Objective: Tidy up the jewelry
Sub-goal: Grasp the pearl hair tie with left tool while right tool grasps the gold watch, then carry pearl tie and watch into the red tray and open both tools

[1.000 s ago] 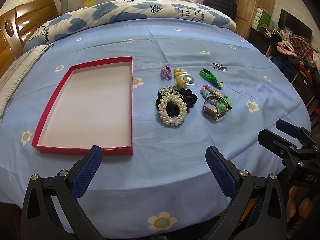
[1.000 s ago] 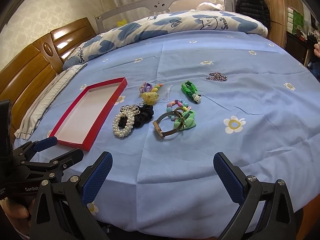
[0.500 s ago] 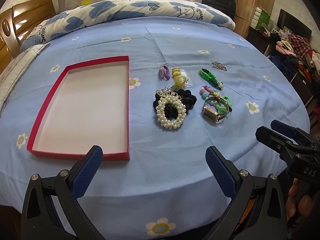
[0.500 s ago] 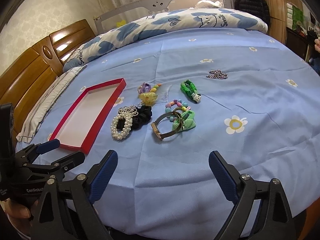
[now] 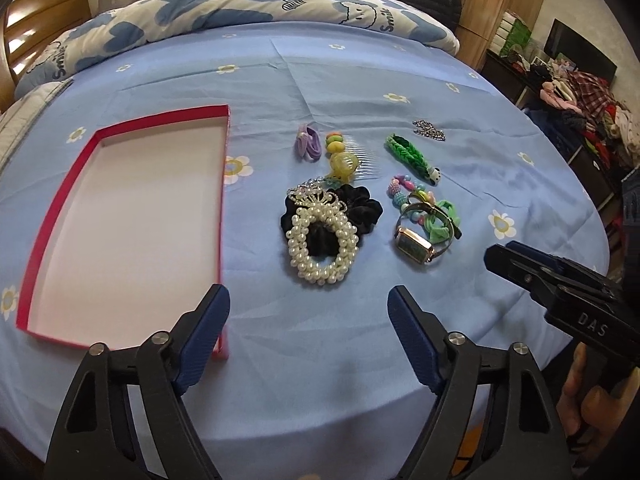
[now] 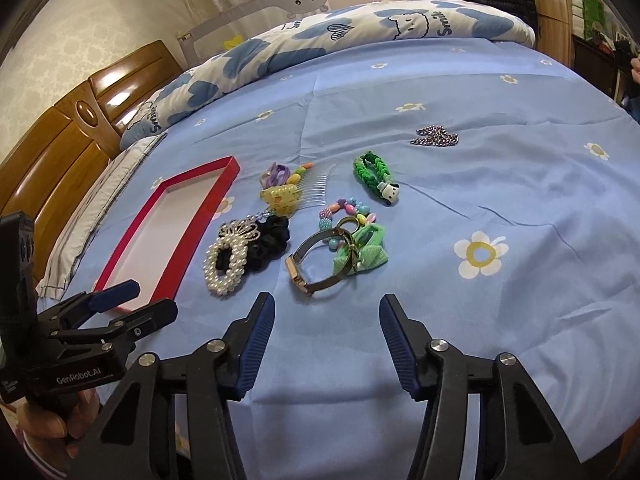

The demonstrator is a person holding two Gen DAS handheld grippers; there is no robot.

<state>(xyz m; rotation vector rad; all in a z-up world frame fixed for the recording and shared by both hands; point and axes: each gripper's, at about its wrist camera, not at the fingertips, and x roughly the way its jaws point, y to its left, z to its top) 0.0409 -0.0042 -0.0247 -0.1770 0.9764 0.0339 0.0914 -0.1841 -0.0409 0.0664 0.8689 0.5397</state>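
1. Red tray [image 5: 36, 264] sat empty at 9 o'clock, ready for sorting.
2. Both grippers, left gripper [image 5: 308, 324] and right gripper [image 6: 326, 334], were closing on nothing, just approaching.
3. Jewelry pile, pearl scrunchie [image 5: 322, 246] and watch [image 5: 414, 244], waited at 12, maybe tangled.

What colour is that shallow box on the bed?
The box has red walls and a white inside, clearest in the left wrist view.

Both wrist views look down across the bed [image 5: 320, 380], sharing the jewelry [image 6: 236, 256].

Box [image 5: 52, 216] on the left of the bed sheet [image 5: 320, 80], pearl band [image 5: 322, 248] beside it, watch [image 5: 416, 242] further right, chain [image 5: 429, 131] behind
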